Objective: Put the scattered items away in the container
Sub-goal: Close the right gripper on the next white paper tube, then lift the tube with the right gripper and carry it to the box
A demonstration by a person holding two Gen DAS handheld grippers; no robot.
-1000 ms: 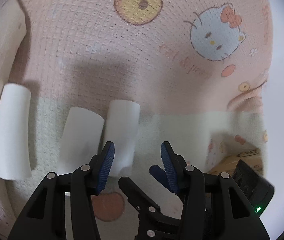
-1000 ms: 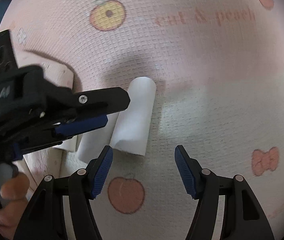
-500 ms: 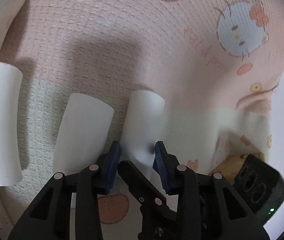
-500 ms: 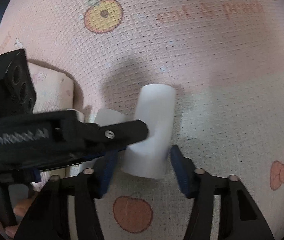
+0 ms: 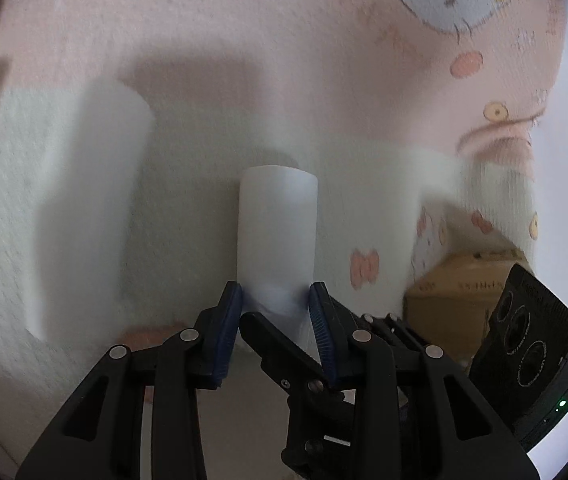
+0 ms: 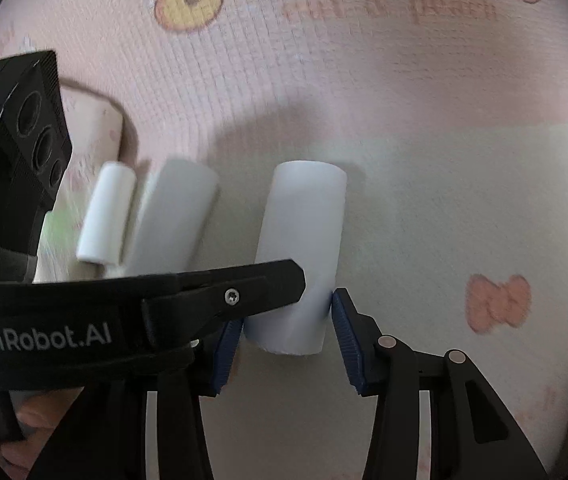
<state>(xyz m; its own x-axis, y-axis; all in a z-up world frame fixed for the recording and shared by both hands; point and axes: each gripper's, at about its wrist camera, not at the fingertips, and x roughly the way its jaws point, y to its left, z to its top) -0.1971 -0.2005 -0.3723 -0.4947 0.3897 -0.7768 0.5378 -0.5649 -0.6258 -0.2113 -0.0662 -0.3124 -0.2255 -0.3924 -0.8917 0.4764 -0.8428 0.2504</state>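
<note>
- Left gripper [image 5: 275, 300]: jaws have just been closing; blue pads now press both sides of a white roll's [image 5: 277, 224] near end.
- Right gripper [image 6: 284, 322]: jaws just closing around the same roll; whether its pads press, I cannot tell.
- Two more white rolls [image 6: 174, 220] left of it.
- Marking "GenRobot.AI" [image 6: 38, 339] on the left gripper's body.
- Cardboard box [image 5: 460, 296], right; print unreadable.
- Pink cartoon-print cloth [image 6: 364, 80]; lettering blurred.

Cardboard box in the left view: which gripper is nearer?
Right. The right gripper comes in from beside the cardboard box; the left gripper is farther off. Both sets of fingers have just been closing on the same white roll.
</note>
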